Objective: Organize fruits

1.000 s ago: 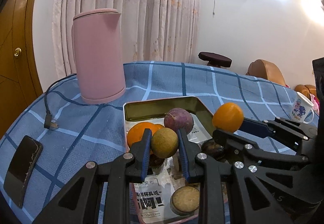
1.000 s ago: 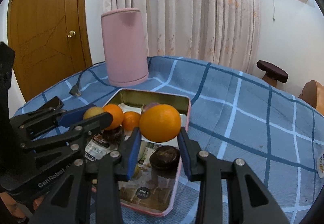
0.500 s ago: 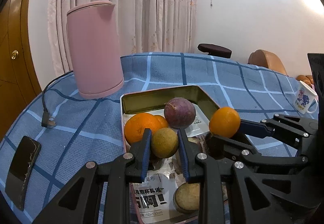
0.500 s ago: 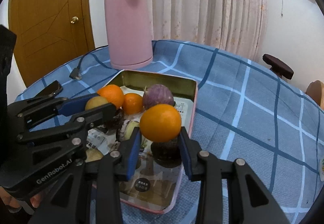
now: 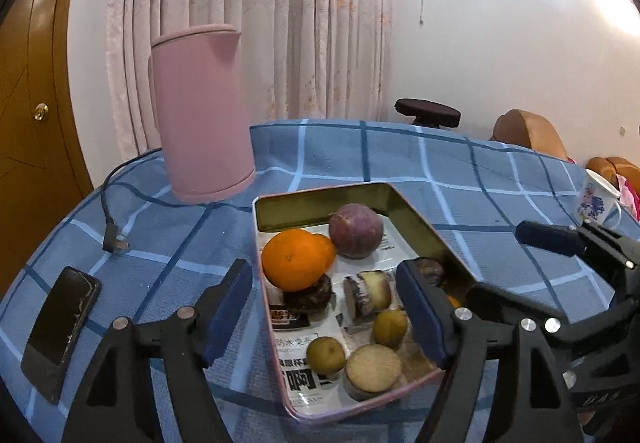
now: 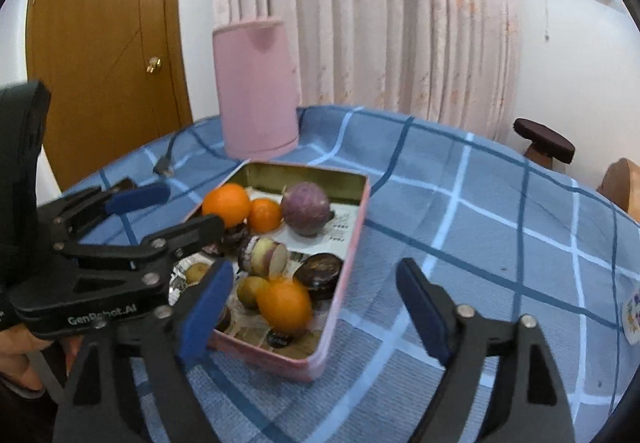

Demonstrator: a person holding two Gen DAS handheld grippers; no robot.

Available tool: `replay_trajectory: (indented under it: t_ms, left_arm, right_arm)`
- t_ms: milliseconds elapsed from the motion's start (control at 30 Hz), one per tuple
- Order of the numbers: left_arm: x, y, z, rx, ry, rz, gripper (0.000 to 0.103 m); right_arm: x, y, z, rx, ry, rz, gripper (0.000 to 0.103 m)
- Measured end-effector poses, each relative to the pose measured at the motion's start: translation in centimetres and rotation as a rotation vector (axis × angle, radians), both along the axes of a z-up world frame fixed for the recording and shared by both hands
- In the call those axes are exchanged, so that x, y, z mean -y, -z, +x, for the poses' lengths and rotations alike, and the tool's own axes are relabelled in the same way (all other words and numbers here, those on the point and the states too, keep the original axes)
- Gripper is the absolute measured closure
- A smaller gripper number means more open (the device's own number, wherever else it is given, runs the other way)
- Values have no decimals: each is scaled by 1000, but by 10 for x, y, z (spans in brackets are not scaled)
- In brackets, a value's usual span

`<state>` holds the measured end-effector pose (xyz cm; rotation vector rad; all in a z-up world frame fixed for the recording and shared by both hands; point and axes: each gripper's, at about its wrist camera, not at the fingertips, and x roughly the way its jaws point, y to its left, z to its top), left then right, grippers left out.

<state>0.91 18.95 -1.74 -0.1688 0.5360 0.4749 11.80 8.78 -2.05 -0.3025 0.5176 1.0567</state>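
Note:
A pink metal tray (image 5: 416, 215) (image 6: 348, 243) on the blue checked tablecloth holds several fruits: oranges (image 5: 296, 259) (image 6: 226, 203), a purple passion fruit (image 5: 355, 230) (image 6: 306, 207), small green-yellow fruits (image 5: 390, 327), cut and dark pieces. A blurred orange (image 6: 285, 303) lies in the tray's near part. My left gripper (image 5: 324, 315) is open and empty, straddling the tray's near left side. My right gripper (image 6: 314, 307) is open and empty over the tray's near right corner. The right gripper also shows in the left wrist view (image 5: 552, 243), and the left gripper shows in the right wrist view (image 6: 160, 219).
A tall pink kettle (image 5: 202, 115) (image 6: 258, 91) stands behind the tray, its cable plug (image 5: 114, 243) lying on the cloth. A black phone (image 5: 60, 327) lies at the left. A patterned mug (image 5: 598, 203) stands at the far right table edge. A wooden door (image 6: 104, 43) is behind.
Both grippers opened. The green-yellow fruit left my left gripper and the orange left my right gripper; both now lie in the tray. Both grippers drew back slightly.

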Motion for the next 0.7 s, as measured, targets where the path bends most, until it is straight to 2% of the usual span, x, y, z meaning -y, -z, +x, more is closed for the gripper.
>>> replay_trajectory:
  t_ms: [167, 300, 700]
  left_arm:
    - [12, -6, -3, 17, 19, 2, 27]
    - [22, -10, -7, 28, 29, 13, 27]
    - [45, -17, -13, 39, 68, 26, 27]
  right_arm:
    - [16, -11, -8, 44, 53, 36, 5]
    - [35, -16, -13, 74, 110, 55, 4]
    - [91, -31, -12, 78, 264, 142, 0]
